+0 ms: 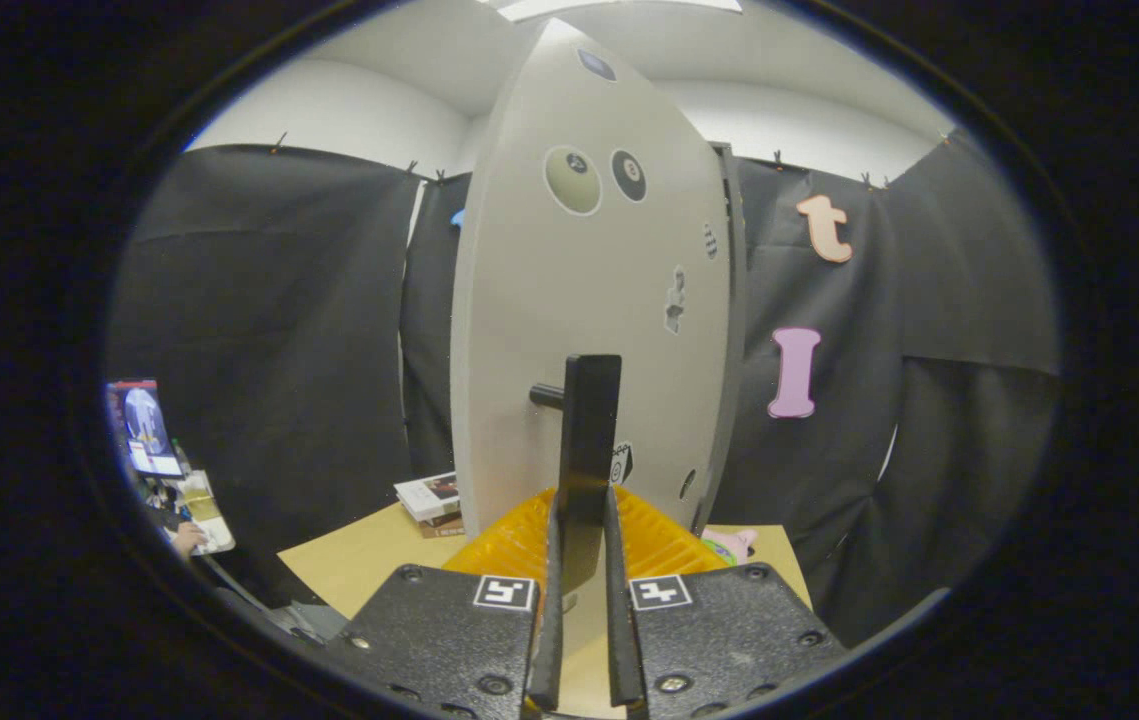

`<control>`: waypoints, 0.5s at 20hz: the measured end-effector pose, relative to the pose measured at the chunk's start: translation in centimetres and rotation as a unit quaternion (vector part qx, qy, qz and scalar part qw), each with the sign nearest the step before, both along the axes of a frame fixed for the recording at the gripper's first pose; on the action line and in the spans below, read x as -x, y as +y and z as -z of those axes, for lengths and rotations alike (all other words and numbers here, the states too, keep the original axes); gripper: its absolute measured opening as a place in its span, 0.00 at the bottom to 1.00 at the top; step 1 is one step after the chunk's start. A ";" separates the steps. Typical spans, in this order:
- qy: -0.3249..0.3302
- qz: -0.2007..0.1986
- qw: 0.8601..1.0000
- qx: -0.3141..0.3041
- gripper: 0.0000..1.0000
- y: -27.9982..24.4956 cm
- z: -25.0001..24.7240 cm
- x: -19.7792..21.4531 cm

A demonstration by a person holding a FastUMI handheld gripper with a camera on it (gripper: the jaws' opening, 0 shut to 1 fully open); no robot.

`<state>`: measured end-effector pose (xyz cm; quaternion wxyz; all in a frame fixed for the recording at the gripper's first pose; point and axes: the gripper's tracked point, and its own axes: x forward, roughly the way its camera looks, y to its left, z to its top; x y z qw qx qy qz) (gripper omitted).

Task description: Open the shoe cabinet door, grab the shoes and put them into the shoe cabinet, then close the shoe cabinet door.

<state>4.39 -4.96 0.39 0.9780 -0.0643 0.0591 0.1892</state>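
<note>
A: Shoe cabinet door swung open, standing edge-on beyond the tongs; flat, matte pale-grey panel dotted with round stickers. No shoes in sight.

B: Held there by the handle?

A: Yes. Upright black bar handle on a short peg, clamped between both fingers, likely to steer the swing. Tan wooden surface underneath; ribbed orange plastic tray just behind the fingers.

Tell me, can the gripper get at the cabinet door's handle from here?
Probably yes, it looks there already: the gripper has the black handle of the cabinet door between its fingers, nearly closed on it. Firm contact is unclear.
</note>
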 end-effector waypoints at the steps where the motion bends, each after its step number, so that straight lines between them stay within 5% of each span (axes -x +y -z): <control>1: 0.001 0.002 1.000 -0.005 0.21 -1.0 -0.2 -0.2; 10: -0.020 0.119 0.992 -0.021 0.05 -9.3 -1.1 -0.3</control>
